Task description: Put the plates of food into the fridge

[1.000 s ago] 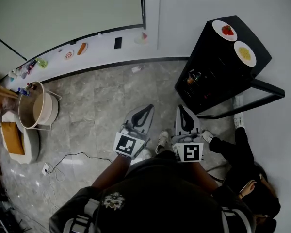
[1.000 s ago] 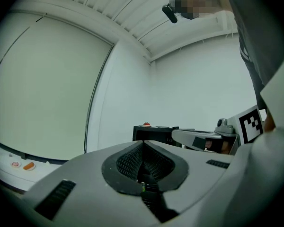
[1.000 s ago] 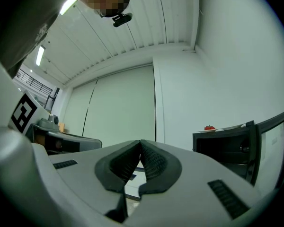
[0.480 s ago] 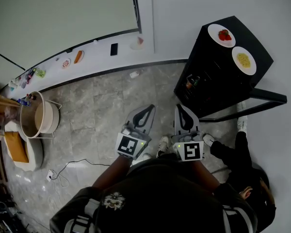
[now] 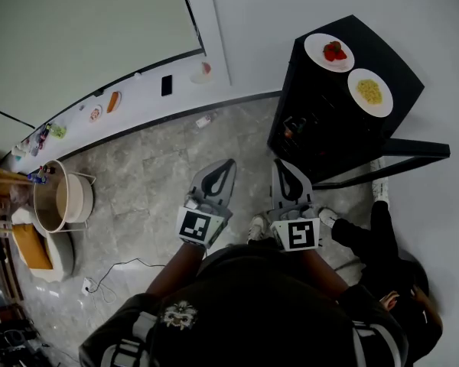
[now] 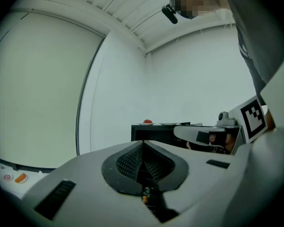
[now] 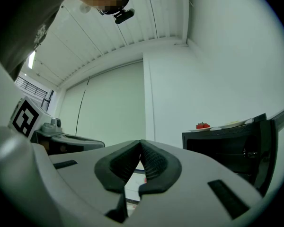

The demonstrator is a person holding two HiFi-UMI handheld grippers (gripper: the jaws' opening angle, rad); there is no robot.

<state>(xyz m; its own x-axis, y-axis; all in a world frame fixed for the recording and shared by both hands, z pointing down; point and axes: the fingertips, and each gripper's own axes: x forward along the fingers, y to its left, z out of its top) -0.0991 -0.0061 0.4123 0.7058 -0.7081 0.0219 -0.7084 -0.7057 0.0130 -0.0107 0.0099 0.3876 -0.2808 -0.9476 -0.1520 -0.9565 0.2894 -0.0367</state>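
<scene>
The left gripper (image 5: 226, 165) and right gripper (image 5: 281, 167) are held closed and empty, side by side, near the fridge (image 5: 321, 121). Its dark inside can hardly be made out; its door (image 5: 413, 150) is swung open. A plate of red food (image 5: 318, 50) and a plate of yellow food (image 5: 379, 107) are set on its top. Grey stone floor (image 5: 161, 174) is spread before it.

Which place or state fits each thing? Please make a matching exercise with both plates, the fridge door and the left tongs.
Things:
1 plate of red food
2 plate of yellow food
3 fridge door
4 left tongs

Places or states:
A shut, empty
B open
C fridge top, nearer the door
D fridge top, farther from the door

Pairs: 1-D, 2-C, 3-B, 4-A
</scene>
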